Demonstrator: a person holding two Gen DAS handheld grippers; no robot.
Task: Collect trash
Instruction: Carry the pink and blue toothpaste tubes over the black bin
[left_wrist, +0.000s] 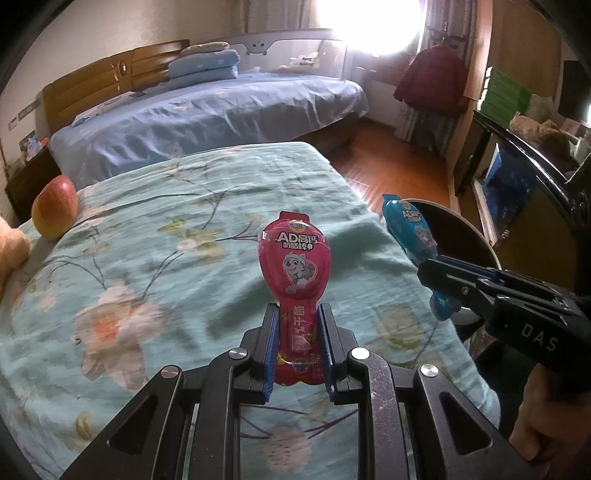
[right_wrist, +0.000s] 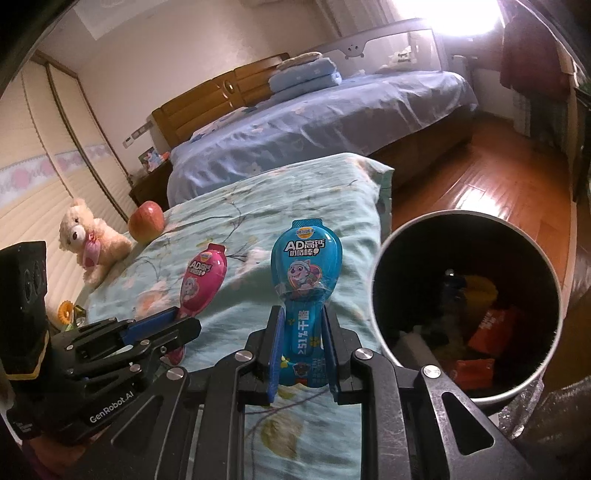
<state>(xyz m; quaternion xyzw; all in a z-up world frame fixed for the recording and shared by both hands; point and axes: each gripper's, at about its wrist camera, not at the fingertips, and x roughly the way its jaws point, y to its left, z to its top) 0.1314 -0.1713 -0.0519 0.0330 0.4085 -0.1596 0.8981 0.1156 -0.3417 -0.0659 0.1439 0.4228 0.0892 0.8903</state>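
- Left gripper (left_wrist: 298, 325) pinches pink spoon-shaped foil snack wrapper (left_wrist: 294, 266) by its narrow stem; could slip.
- Right gripper (right_wrist: 303, 325) pinches blue spoon-shaped foil wrapper (right_wrist: 306, 273) likewise; round black trash bin (right_wrist: 384, 266) sits off the bed's (right_wrist: 229, 210) edge, so early release misses.

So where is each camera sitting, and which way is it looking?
Left wrist: sits on the left gripper, looking along its fingers over the flowered bed; they clamp the pink snack wrapper. The right gripper and a bit of hand show at right.
Right wrist: sits on the right gripper, whose fingers clamp the blue snack wrapper, beside the trash bin. The left gripper shows at left.
Shared: both wrappers, both grippers, the apple, the blue bed.
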